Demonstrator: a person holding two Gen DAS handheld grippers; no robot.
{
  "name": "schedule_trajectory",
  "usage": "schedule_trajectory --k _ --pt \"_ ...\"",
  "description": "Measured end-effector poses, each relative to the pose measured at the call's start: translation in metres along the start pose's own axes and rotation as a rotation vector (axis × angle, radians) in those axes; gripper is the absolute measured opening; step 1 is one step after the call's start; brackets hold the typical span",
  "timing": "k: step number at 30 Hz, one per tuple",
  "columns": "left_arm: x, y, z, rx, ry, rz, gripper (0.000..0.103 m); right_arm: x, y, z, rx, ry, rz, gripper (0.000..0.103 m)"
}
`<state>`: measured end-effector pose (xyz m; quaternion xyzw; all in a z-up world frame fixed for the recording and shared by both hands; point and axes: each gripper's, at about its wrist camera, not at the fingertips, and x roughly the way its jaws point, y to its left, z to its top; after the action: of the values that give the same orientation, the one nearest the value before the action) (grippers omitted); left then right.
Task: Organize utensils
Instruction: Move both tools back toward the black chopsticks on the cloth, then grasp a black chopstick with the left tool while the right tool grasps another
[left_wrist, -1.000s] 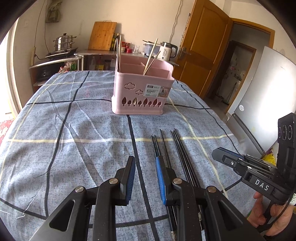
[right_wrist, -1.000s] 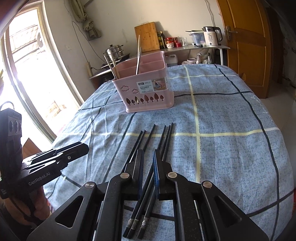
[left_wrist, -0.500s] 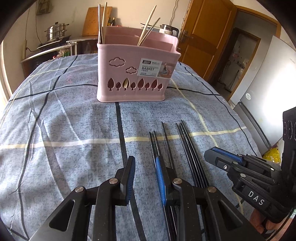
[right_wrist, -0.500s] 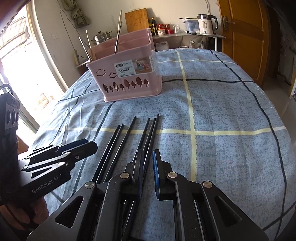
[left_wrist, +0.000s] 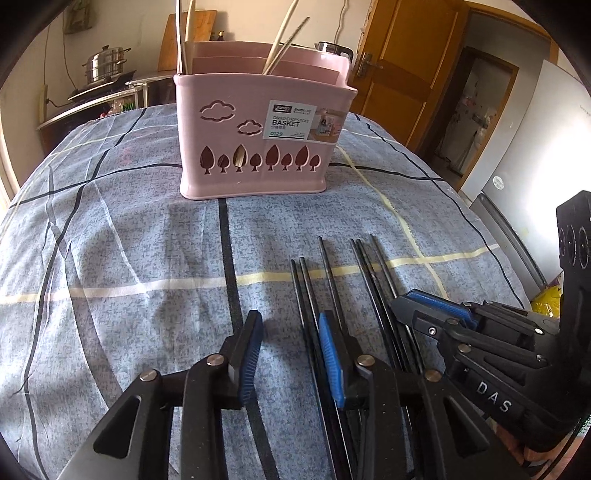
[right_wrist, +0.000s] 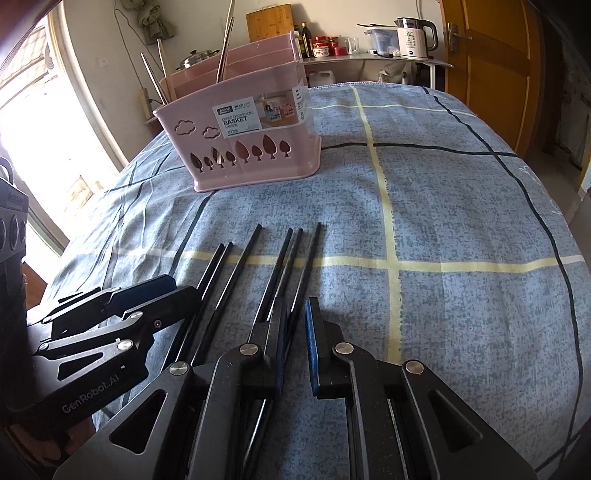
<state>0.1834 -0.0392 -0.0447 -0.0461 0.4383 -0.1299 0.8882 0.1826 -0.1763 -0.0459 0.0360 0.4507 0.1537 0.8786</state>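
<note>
Pictured low over black chopsticks (left_wrist: 328, 280) laid side by side on the cloth-covered worktop (left_wrist: 122, 258), near the pink basket (left_wrist: 258, 133), likely their destination. Left hand-held gripper (left_wrist: 291, 354): jaws just opening, empty, beside the leftmost sticks. Right hand-held gripper (right_wrist: 295, 339): narrowly parted, straddling sticks, nothing visibly pinched, apparently poised for pickup.
</note>
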Motion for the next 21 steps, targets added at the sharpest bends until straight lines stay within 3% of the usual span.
schedule_trajectory --k 4,11,21 --pt "0.0 -0.003 -0.002 0.022 -0.006 0.017 0.034 -0.002 0.004 -0.003 -0.031 -0.003 -0.021 0.01" --pt "-0.007 0.006 -0.007 -0.029 -0.001 0.0 0.034 -0.005 -0.001 -0.006 -0.01 0.002 -0.009 0.01" --pt "-0.002 -0.014 -0.013 0.087 -0.016 0.102 0.036 -0.007 -0.002 -0.008 -0.003 0.003 -0.006 0.01"
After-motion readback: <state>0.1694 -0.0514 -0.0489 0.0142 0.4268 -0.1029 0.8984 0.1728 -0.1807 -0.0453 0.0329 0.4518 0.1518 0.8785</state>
